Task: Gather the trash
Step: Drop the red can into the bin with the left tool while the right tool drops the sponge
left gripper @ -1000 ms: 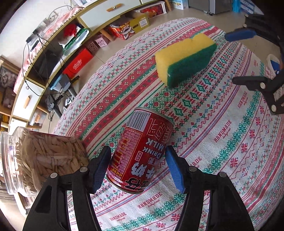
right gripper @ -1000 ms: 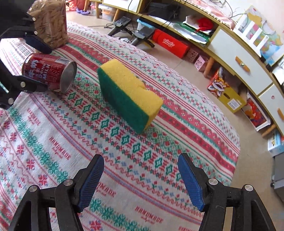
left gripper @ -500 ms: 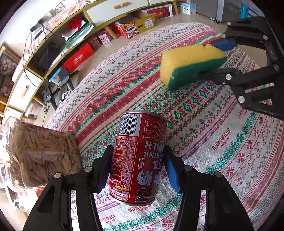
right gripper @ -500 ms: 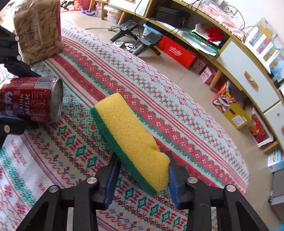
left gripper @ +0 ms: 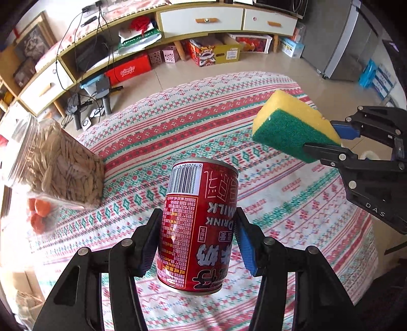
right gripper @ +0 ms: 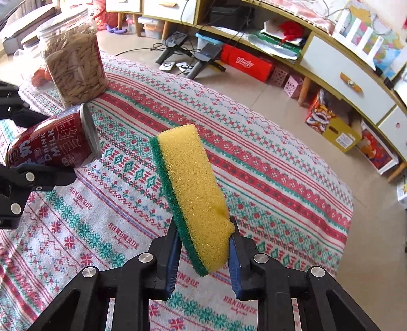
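Observation:
My left gripper (left gripper: 197,244) is shut on a red milk drink can (left gripper: 198,226) and holds it tilted above the patterned tablecloth (left gripper: 178,132). The can also shows at the left of the right wrist view (right gripper: 53,142). My right gripper (right gripper: 203,254) is shut on a yellow sponge with a green scouring side (right gripper: 190,193), held in the air above the cloth. In the left wrist view the sponge (left gripper: 292,124) and the right gripper (left gripper: 330,137) are at the right.
A clear jar of pale seeds (left gripper: 61,165) stands at the table's left side, also in the right wrist view (right gripper: 73,58). A bag of orange fruit (left gripper: 38,214) lies beside it. Beyond the table's edge are floor, boxes and a low cabinet (left gripper: 203,23).
Both grippers closed on their objects and lifted them: the left raised the can off the cloth, the right raised the sponge, which now stands more upright.

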